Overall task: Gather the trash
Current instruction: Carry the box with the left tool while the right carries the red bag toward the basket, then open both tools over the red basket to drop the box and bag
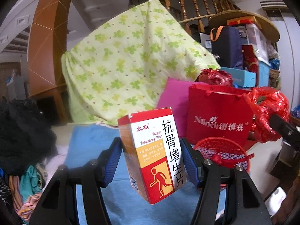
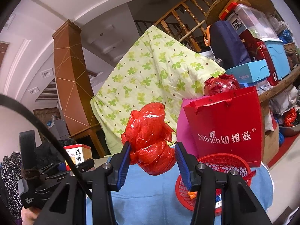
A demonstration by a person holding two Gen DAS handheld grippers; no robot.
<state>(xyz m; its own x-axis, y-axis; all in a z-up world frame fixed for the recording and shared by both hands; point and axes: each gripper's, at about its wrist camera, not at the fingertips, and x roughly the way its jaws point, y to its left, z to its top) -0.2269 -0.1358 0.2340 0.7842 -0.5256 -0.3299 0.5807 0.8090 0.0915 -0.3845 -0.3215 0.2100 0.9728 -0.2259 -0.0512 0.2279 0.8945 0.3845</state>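
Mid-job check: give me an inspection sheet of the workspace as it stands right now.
Surface: blue cloth covers it.
Job's things: medicine box held in the left gripper; crumpled red plastic bag held in the right gripper; red mesh basket on the cloth, some scraps inside.
Clutter: red Nilrich gift bag upright behind the basket, pink item behind it, second red plastic bundle above.
Grippers: both closed on their items, lifted off the cloth.
Cables: black cable arcs across the right wrist view.
Surroundings: clover-print quilt, wooden stair railing, stacked boxes.
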